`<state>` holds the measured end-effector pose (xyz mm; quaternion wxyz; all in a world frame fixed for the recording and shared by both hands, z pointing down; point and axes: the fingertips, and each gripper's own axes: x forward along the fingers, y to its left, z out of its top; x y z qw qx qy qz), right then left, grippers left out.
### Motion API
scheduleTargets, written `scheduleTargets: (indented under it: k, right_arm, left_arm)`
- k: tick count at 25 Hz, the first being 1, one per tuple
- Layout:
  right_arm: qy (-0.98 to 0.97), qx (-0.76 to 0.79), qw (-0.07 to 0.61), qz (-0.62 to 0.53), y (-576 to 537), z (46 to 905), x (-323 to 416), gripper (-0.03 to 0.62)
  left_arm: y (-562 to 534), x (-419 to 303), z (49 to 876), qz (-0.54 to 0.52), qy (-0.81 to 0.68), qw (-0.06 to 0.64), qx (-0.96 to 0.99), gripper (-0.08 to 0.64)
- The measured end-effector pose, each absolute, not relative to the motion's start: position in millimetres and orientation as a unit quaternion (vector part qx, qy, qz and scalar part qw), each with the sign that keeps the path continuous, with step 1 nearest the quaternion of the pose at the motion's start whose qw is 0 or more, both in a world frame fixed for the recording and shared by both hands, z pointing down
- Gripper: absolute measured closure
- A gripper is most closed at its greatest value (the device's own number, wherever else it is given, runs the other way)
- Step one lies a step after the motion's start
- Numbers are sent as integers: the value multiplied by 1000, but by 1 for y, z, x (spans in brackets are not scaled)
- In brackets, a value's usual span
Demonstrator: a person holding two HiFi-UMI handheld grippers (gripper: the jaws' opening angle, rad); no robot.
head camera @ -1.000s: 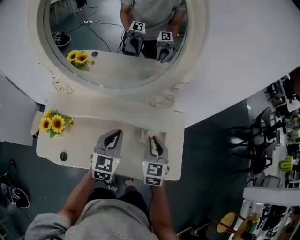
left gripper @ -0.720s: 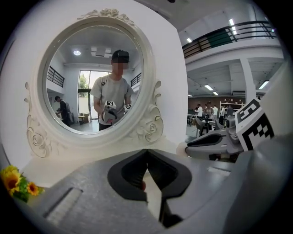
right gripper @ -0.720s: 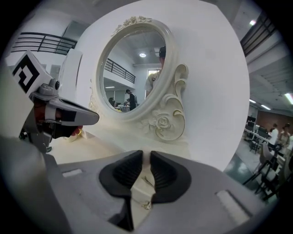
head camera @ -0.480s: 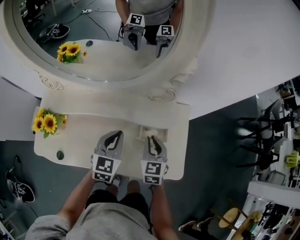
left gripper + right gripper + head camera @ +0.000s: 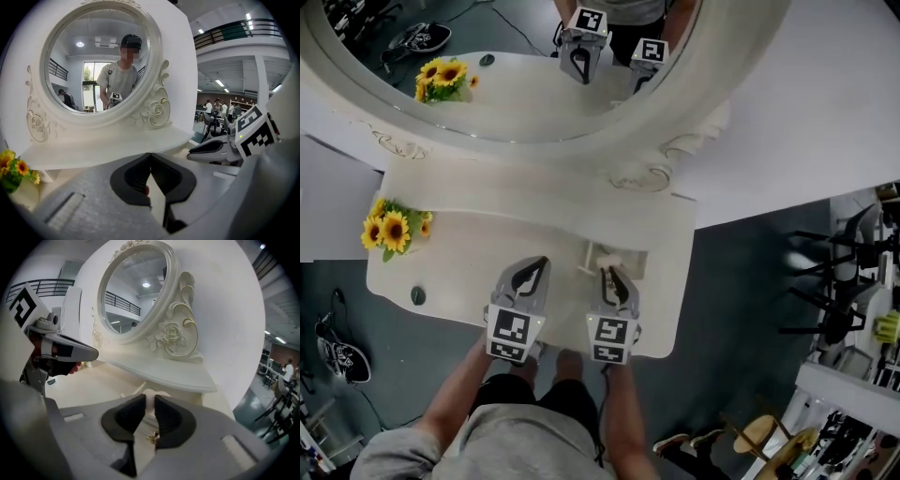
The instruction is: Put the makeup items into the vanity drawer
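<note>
Head view first: both grippers were out over the cream vanity table (image 5: pixel 441 258), side by side and apart. The left gripper (image 5: pixel 541 264) was above the bare middle of the top. The right gripper (image 5: pixel 607 274) pointed at a small drawer (image 5: pixel 623 261), which looked pulled out from under the mirror's shelf, just ahead of its tips. The oval mirror (image 5: pixel 516 103) at the back reflected both marker cubes. Sunflowers (image 5: pixel 392 228) sat at the table's left end, with a small dark round thing (image 5: pixel 417 295) near the front edge below them, well apart from either gripper.

On to the left gripper view: the jaws were clenched, tips meeting, and a bit of a red item (image 5: pixel 146 190) showed in the gap lower down, against the left pad. What kind of item it was could not be told. Beyond the tips ran the shelf (image 5: pixel 117 145) under the mirror, and the right gripper showed off to the right.

In the right gripper view the pads stood nearly together with only a narrow slit between them. They were gripping a small gold item (image 5: pixel 152 438), low down against the right pad. The drawer's cream front lay straight ahead of the tips, under the shelf, and the left gripper showed at the far left with red beneath its jaw.
</note>
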<state>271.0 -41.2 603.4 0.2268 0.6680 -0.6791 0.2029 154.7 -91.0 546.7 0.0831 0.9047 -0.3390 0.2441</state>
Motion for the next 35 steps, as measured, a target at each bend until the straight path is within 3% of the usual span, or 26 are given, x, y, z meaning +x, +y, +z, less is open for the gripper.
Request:
scheduleTargets:
  k: [5,8,20,35]
  right_arm:
    - [-679,674,213,198,-42,601,272,509]
    - [-683,674,202,197,-43,597,270,435]
    - [-683,683,193,175,-40,569,273,434]
    - [-711,684,147,73,-52,449,250,436]
  left_arm:
    - [-89,153,549,246,-341,84,903,549]
    - [-89,152,547,246,-343,83,903,549]
    - [-86,154,522,226,-345,65,909,549]
    - [-96,125,420,149,-392,11,908,549]
